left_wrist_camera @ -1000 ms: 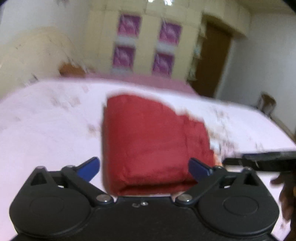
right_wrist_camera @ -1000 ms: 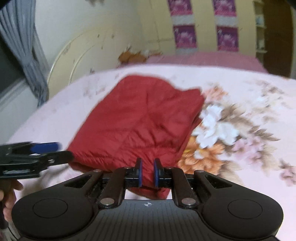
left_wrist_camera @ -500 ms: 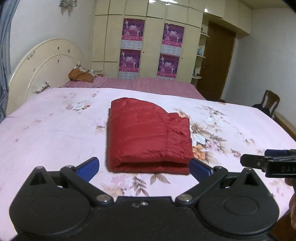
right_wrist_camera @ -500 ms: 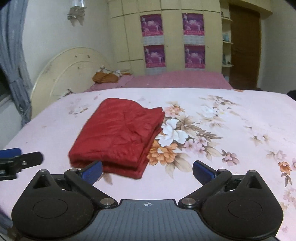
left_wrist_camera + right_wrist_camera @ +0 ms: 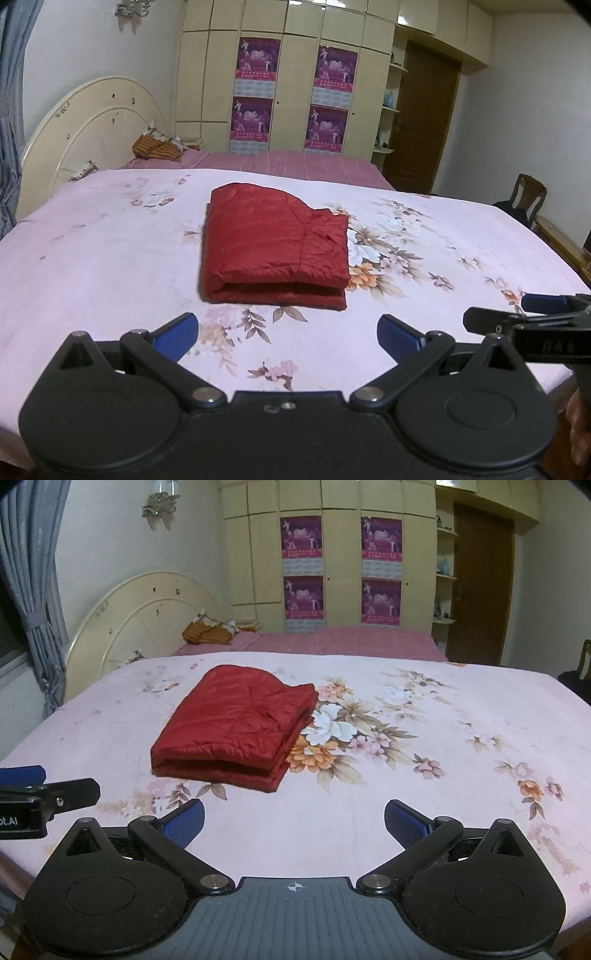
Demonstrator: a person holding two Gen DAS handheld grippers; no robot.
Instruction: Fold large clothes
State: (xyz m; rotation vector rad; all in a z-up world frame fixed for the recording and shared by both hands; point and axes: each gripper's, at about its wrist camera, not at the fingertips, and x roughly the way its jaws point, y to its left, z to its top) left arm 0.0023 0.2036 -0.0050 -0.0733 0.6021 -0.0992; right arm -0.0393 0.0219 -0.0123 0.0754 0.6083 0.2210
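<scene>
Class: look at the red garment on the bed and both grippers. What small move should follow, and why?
Probably none on the garment: keep both grippers back. The red quilted garment lies in a compact folded stack on the floral bedsheet, and the left gripper and right gripper are open, holding nothing.

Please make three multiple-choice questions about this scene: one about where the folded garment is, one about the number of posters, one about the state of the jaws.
1. Where does the red folded garment lie?
A. on the chair
B. on the floral bedsheet
C. on the floor

2. How many purple posters hang on the wardrobe?
A. two
B. four
C. six

3. How are the jaws of the left gripper and right gripper?
A. both open, empty
B. both shut on the garment
C. only the right shut

Answers: B, sheet shows all around it; B, two columns of two; A, blue pads stand wide apart.
</scene>
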